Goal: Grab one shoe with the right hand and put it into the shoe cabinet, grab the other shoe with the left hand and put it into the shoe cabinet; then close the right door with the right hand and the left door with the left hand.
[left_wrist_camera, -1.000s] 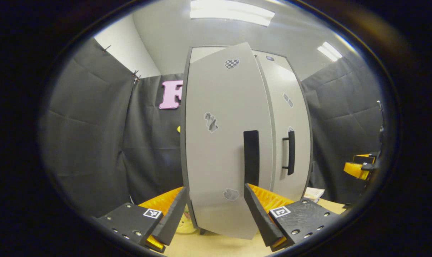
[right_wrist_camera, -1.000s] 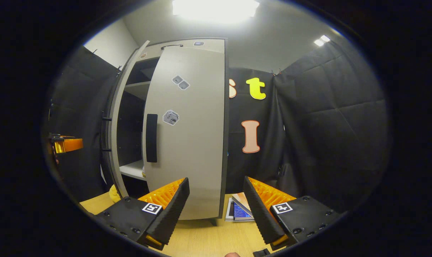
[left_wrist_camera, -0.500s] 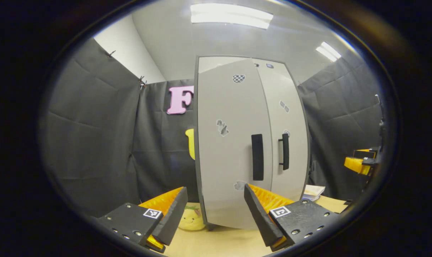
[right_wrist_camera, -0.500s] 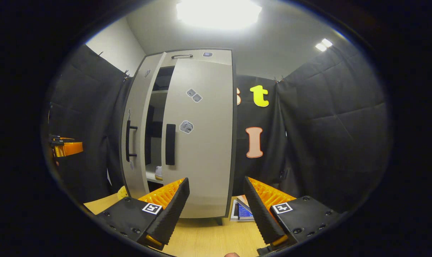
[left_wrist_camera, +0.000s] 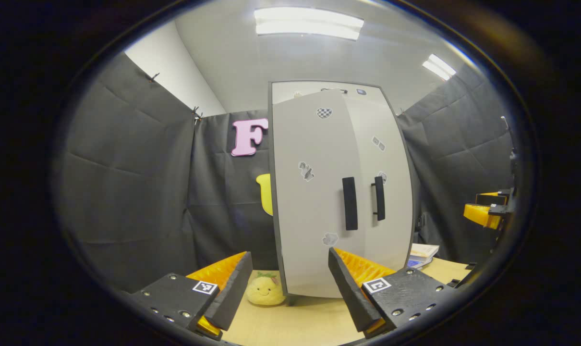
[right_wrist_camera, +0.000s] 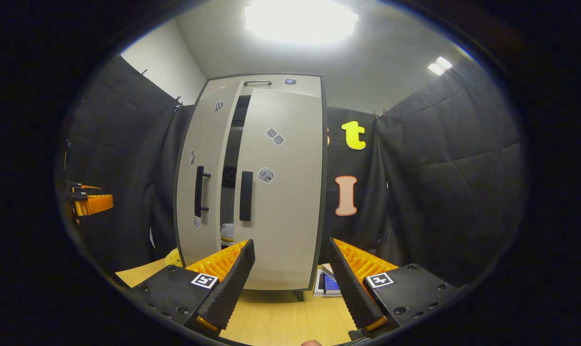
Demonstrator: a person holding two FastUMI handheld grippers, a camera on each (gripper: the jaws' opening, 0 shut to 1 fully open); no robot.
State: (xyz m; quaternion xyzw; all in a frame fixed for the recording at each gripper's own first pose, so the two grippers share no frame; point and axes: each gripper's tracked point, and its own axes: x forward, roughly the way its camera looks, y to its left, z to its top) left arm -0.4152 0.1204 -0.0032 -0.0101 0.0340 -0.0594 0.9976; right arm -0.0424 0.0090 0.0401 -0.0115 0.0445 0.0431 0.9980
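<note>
Up close, the left tool (left_wrist_camera: 288, 283) stands with its fingers spread wide and nothing between them, held clear of the shoe cabinet (left_wrist_camera: 338, 192) above the pale wooden tabletop (left_wrist_camera: 305, 322). Likewise the right tool (right_wrist_camera: 290, 283) gapes empty in the right gripper view, apart from the cabinet front. Each tool body carries a small square black-and-white marker.

Beyond the left tool, a yellow plush toy (left_wrist_camera: 265, 290) with a smiling face sits on the tabletop just beside the cabinet's lower left corner. A stack of books (right_wrist_camera: 328, 282) lies at the cabinet's lower right corner, partly hidden behind the right tool's finger.

Farther back, the cabinet stands upright with the left door (right_wrist_camera: 201, 178) not fully shut and the right door (right_wrist_camera: 283, 187) nearly closed, a dark gap showing between them. Through that gap a pale shoe (right_wrist_camera: 227, 232) rests on a shelf inside, only its end visible; the second shoe cannot be made out. Both doors bear black vertical handles and small stickers too small to read, one of them chequered (left_wrist_camera: 323, 113).

At the far edge of the left gripper view the other tool (left_wrist_camera: 487, 211) shows, cut off by the frame's rim
</note>
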